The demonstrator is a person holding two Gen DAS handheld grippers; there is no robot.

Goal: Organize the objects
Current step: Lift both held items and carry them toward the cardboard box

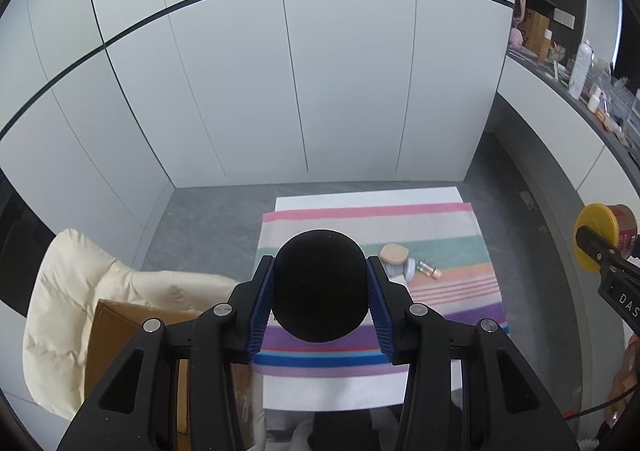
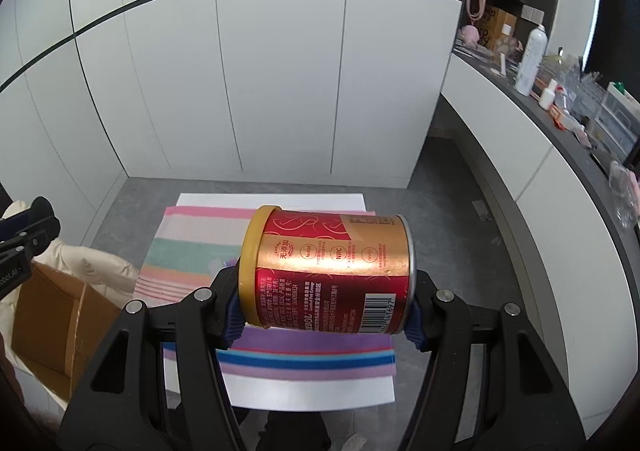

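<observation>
Left gripper (image 1: 320, 291) clamped on a black ball (image 1: 320, 285), right gripper (image 2: 326, 305) clamped on a sideways red can (image 2: 328, 271), left view alone shows small jars (image 1: 400, 261) at two o'clock on the striped cloth (image 1: 440, 235), cardboard box (image 2: 56, 327) at nine o'clock.

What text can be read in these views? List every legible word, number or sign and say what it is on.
"NRC": in a circle on the red and gold can, held sideways in the right tool.
"41697": end of the barcode number on the can; earlier digits unclear.
"BOL": end of a brand word, start hidden.
"DAS": on the right tool's body.
"oboLAI": on the left tool's body.
The can's Chinese small print is too small to read.
</observation>
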